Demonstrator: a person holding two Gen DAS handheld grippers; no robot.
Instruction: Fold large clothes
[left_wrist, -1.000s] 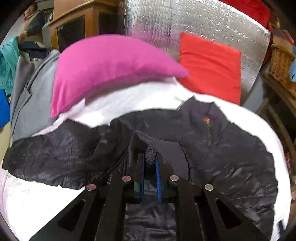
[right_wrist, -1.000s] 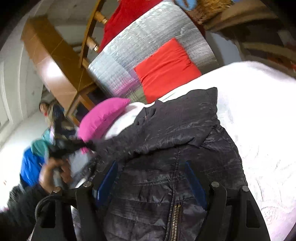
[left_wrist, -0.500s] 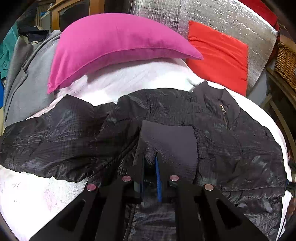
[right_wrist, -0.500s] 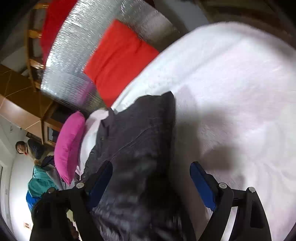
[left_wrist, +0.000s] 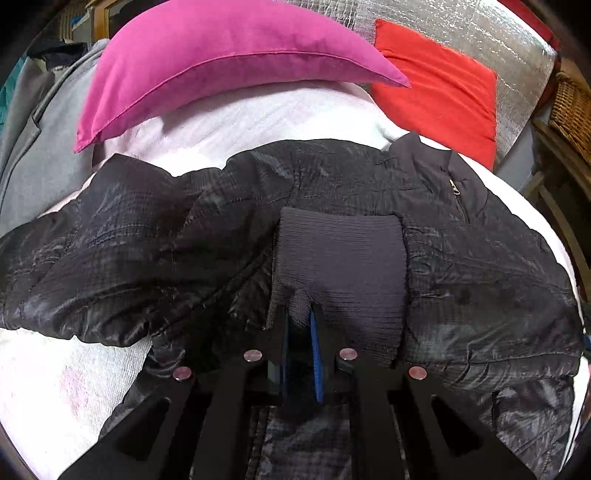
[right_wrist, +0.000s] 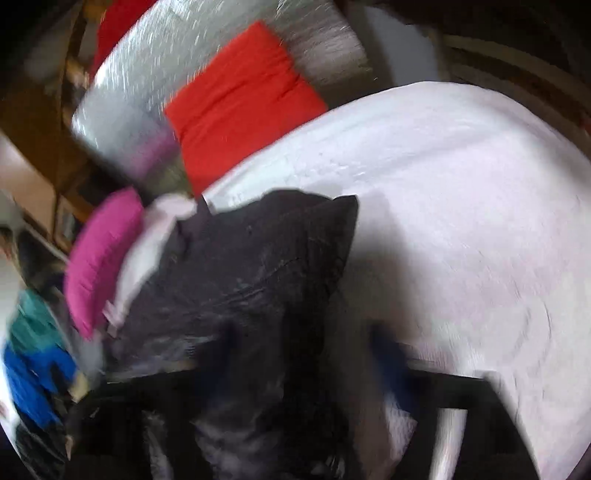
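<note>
The jacket (left_wrist: 461, 266) lay spread across the bed (left_wrist: 258, 125); two pillows (left_wrist: 221, 59) sat behind it at the head edge.

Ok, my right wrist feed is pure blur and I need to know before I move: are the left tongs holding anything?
Observer: Yes, the left tongs are shut on the ribbed cuff of a sleeve.
Operator: Where does that cuff lie?
Observer: On top of the jacket front, nearer the camera than the zipper pull at the collar.
Operator: Anything at the far left of the bed?
Observer: A grey garment lies beside the pink pillow.
</note>
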